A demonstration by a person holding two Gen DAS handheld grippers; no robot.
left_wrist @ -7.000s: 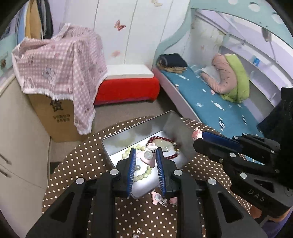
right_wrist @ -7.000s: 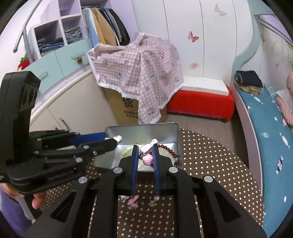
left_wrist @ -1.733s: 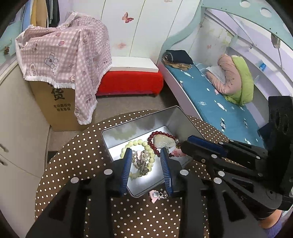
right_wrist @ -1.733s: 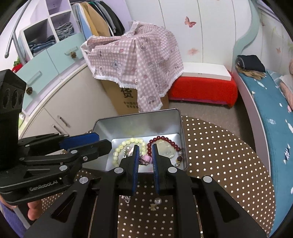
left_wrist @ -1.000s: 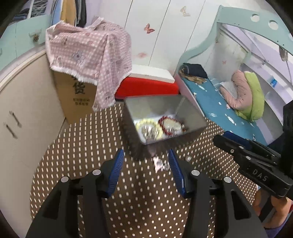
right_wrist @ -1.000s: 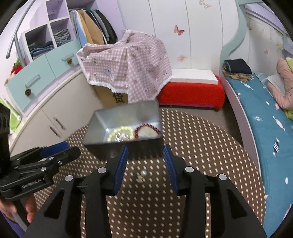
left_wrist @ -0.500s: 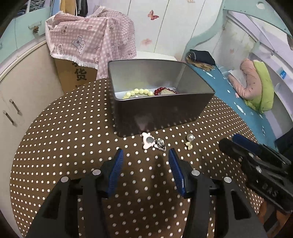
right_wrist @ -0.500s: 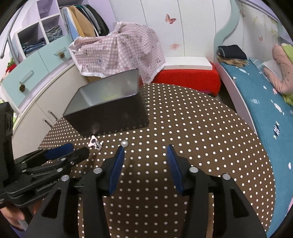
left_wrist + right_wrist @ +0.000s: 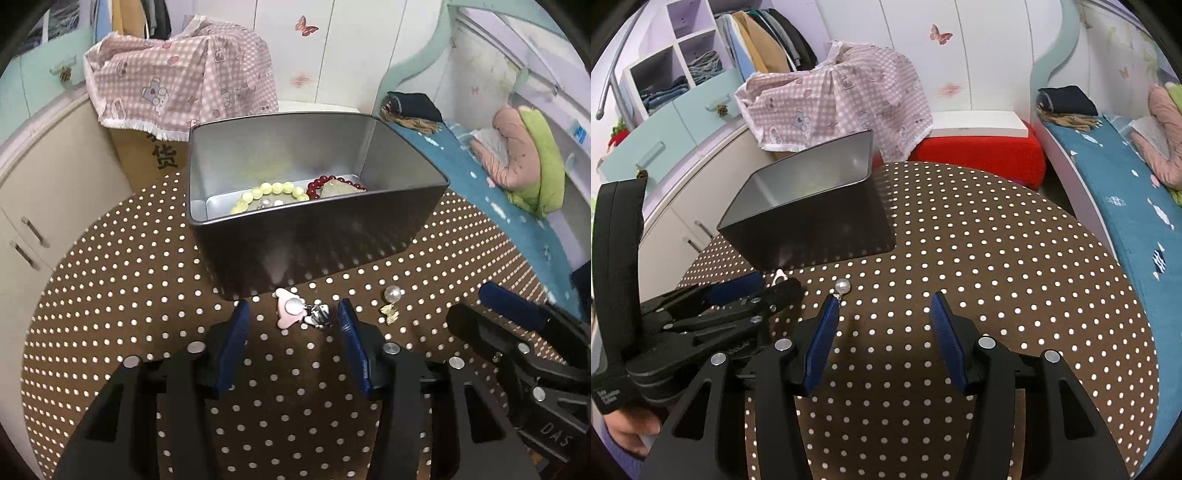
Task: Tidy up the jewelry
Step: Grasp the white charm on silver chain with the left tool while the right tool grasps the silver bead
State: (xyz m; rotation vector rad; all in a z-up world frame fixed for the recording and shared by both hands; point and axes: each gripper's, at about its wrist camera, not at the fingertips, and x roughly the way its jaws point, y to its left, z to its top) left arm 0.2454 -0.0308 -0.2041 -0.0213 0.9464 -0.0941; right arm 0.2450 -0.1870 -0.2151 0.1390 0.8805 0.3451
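Between the spread left hand-held gripper (image 9: pixel 291 315) fingers lies a pink charm (image 9: pixel 289 312).

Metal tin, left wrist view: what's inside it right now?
Inside the metal tin: a pale green bead bracelet, a dark red bead bracelet around a pale stone, and small silvery pieces. The near wall hides the floor's front part.

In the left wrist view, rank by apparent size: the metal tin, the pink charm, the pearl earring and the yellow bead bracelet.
1. metal tin, by far the largest.
2. yellow bead bracelet, though partly hidden behind the tin's front wall and farther away.
3. pink charm.
4. pearl earring, smallest.
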